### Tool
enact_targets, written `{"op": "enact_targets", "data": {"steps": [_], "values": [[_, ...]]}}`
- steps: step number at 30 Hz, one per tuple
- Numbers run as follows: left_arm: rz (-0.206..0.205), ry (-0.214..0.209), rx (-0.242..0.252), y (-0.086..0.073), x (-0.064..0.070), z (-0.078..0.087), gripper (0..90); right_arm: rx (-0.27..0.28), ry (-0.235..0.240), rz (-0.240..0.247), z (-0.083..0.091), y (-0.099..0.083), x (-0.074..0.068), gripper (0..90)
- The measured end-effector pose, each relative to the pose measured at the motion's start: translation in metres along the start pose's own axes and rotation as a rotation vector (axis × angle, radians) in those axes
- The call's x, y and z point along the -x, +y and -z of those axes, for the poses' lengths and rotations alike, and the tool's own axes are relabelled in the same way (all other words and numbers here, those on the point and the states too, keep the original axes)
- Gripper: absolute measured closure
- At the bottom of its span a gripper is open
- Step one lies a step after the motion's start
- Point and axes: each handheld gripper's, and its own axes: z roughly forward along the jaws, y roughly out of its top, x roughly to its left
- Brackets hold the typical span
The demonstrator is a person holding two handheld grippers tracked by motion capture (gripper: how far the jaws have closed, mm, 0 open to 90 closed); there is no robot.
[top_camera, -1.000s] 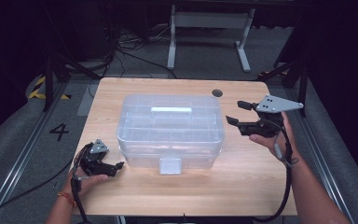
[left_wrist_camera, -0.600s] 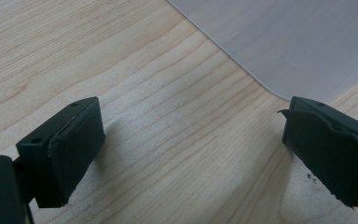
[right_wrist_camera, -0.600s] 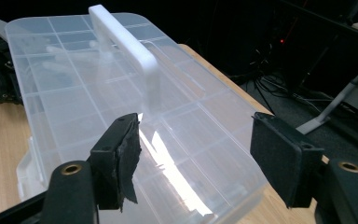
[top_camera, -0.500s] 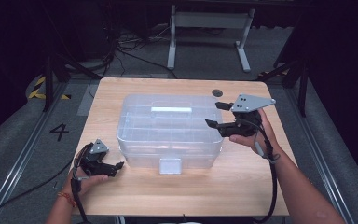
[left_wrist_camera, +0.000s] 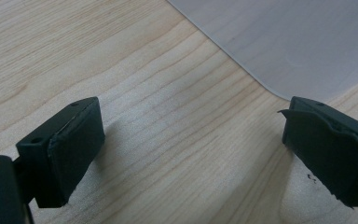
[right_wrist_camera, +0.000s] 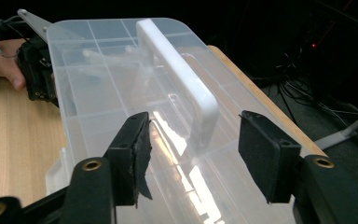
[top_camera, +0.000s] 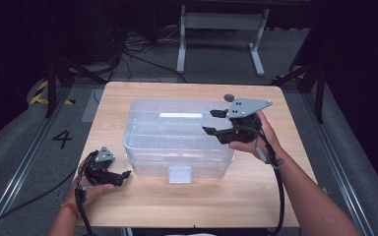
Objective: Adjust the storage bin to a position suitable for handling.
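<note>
A big clear box (top_camera: pixel 177 140) is sitting in the middle of the table (top_camera: pixel 256 206), with its long side running left to right in the high view. A white handle (top_camera: pixel 180 115) is lying flat on the lid, near the far edge, and it is running the same way as the box. The right gripper (top_camera: pixel 216 122) is hanging over the right end of the lid with its jaws wide apart and nothing between them. In the right gripper view, the handle (right_wrist_camera: pixel 182 84) is stretching away from the jaws toward the upper left of the frame, so the near end of it is lying right ahead, between the two pads. This gripper is much nearer to the handle. The left gripper (top_camera: pixel 120 175) is resting low at the lower left of the high view, just beside the front left corner of the box, and its jaws are spread wide too, holding nothing. Through the clear lid I am seeing divider lines, but I cannot tell if anything is inside. A small latch (top_camera: pixel 179 174) is sitting at the front of the box.
</note>
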Motion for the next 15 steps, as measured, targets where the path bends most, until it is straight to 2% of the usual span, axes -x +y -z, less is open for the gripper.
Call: {"op": "enact_targets", "data": {"steps": [9, 11, 15], "values": [[-0.007, 0.0, 0.0, 0.0, 0.0, 0.0, 6.4, -0.038, 0.039, 0.009, -0.017, 0.004, 0.001, 52.7], [-0.008, 0.001, 0.0, 0.0, 0.0, 0.0, 6.4, -0.038, 0.029, 0.012, -0.019, 0.005, 0.002, 53.0], [-0.007, 0.001, 0.0, 0.0, 0.0, 0.0, 6.5, -0.032, 0.037, -0.015, -0.021, 0.006, 0.006, 55.6]]}}
